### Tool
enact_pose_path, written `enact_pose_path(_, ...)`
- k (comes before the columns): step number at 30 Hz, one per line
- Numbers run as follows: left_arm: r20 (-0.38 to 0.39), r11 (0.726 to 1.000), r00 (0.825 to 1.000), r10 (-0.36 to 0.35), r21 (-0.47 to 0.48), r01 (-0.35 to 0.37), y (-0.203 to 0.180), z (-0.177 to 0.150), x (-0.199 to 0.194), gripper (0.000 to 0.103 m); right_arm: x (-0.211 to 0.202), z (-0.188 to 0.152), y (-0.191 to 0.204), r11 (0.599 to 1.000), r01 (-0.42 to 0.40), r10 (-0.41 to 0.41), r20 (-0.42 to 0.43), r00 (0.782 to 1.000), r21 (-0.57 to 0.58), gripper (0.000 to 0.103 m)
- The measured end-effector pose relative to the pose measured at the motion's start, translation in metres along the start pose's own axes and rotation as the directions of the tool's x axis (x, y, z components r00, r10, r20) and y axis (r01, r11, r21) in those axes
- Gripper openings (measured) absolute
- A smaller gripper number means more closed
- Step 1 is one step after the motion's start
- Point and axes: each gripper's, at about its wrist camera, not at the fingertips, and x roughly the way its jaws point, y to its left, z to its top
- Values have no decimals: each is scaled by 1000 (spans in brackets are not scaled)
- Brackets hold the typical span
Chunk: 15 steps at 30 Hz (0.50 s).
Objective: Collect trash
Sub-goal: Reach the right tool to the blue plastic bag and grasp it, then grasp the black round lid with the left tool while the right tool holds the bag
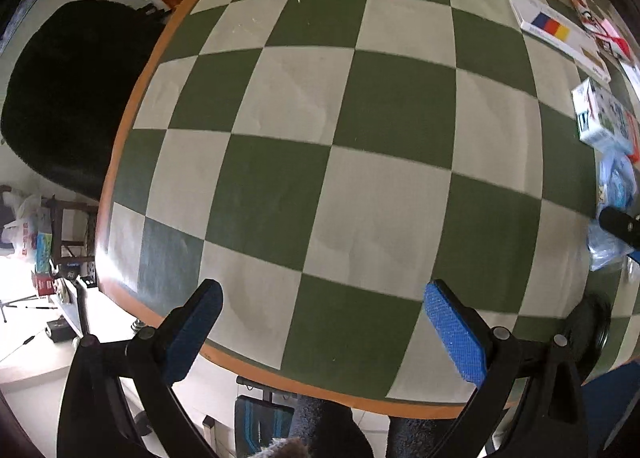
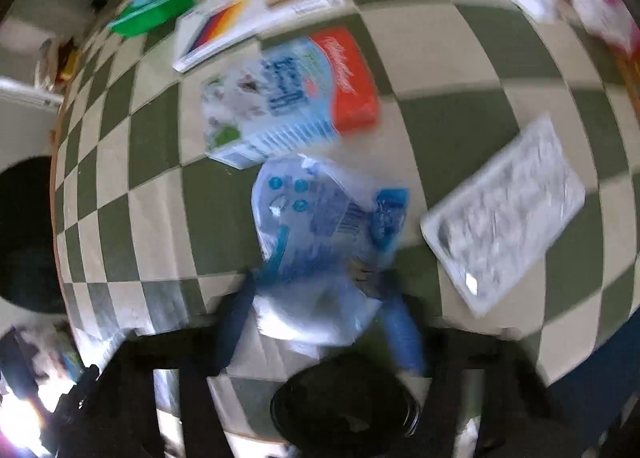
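The left gripper (image 1: pixel 324 322) hangs over bare checked table (image 1: pixel 312 105), jaws wide apart with nothing between them; a black chair (image 1: pixel 68 97) sits at the table's left edge; the right gripper (image 2: pixel 320 298) straddles the near end of a blue plastic wrapper (image 2: pixel 320 225), but blur hides whether it pinches; cartons (image 2: pixel 280 97) lie beyond, a clear tray (image 2: pixel 508 209) to the right.

Left tongs (image 1: pixel 322 322) hang spread wide with nothing between them; right tongs (image 2: pixel 320 322) are blurred, partly closed.
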Motion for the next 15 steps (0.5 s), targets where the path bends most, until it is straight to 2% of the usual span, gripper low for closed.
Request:
enact_pose_path(3, 14, 1000, 1000, -10, -6, 11, -6, 3, -14, 103, -5, 8, 5, 999, -21, 21, 10, 1000, -45, 25)
enact_pose_path(8, 52, 991, 990, -128, 41, 126, -33, -6, -52, 103, -57, 13, -12, 990, -92, 101, 78, 992, -106, 25)
enact_pose_path(10, 21, 978, 980, -199, 63, 198, -52, -14, -55, 102, -78, 9, -33, 989, -99, 110, 100, 989, -107, 25)
enact_pose_path(12, -44, 962, 966, -253, 93, 256, -75, -25, -45, 102, -87, 3, -58, 992, -90, 99, 105, 990, -86, 25)
enact_pose_path(13, -61, 958, 964, -260, 108, 266, -85, -26, -42, 101, -88, -2, -72, 994, -87, 94, 101, 990, -67, 25)
enact_pose_path(15, -99, 951, 959, -265, 139, 277, -102, -32, -31, 94, -87, -8, -94, 997, -74, 77, 91, 993, -33, 25)
